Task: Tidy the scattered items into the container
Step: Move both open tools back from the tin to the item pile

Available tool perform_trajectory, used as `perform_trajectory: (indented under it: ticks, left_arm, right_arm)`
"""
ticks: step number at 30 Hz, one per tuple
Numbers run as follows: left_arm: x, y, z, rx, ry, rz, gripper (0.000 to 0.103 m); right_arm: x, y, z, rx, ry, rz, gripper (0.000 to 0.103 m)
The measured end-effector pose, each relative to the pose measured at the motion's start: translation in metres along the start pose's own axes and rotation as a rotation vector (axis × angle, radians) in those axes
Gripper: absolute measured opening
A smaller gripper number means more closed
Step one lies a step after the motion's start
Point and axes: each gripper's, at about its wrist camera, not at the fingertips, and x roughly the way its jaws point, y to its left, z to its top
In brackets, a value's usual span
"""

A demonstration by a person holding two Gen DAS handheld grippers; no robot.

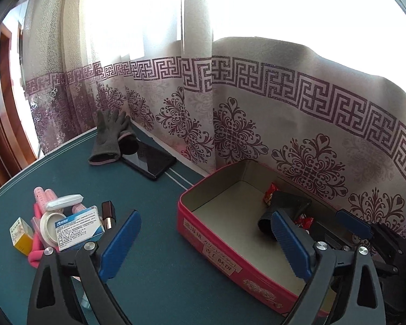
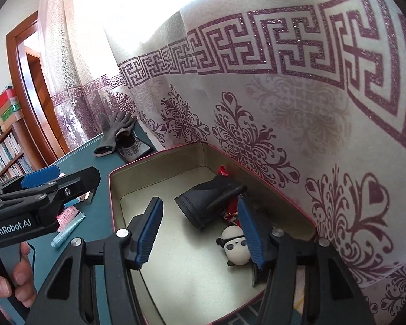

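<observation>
A red tin (image 1: 211, 239) (image 2: 113, 189) stands open on the green table. Inside lie a black pouch-like object (image 1: 284, 211) (image 2: 208, 203), red wrappers (image 1: 270, 193) (image 2: 231, 211) and a panda figure (image 2: 236, 245). My left gripper (image 1: 203, 243) is open and empty, held over the tin's near left wall. My right gripper (image 2: 200, 233) is open and empty above the tin's inside, near the panda; it also shows in the left wrist view (image 1: 354, 224). A pile of items lies left of the tin: a white medicine box (image 1: 79, 228), tape roll (image 1: 50, 226), lipstick (image 1: 109, 214), yellow box (image 1: 21, 234) and pink curlers (image 1: 44, 196).
A grey glove (image 1: 108, 138) (image 2: 113, 132) and a black tablet (image 1: 149, 161) lie at the table's far side by the patterned curtain (image 1: 257, 108). A light blue tube (image 2: 67, 233) lies left of the tin. A bookshelf (image 2: 5, 154) stands far left.
</observation>
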Motion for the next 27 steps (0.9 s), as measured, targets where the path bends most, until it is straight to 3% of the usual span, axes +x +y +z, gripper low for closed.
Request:
perform_trajectory:
  ticks: [10,17,27]
  left_arm:
    - [-0.018,0.061,-0.02,-0.115,0.006,0.089,0.099]
    - [-0.038,0.125,-0.043,-0.248,0.01,0.187,0.102]
    - [-0.066,0.202,-0.078,-0.392,0.01,0.312,0.102]
  right_arm:
    - [-0.001,0.035,0.0,-0.058,-0.006,0.05,0.07]
    - [-0.001,0.077,-0.007,-0.125,0.003,0.134,0.074]
    - [0.024,0.151,-0.033,-0.222,0.127,0.281,0.076]
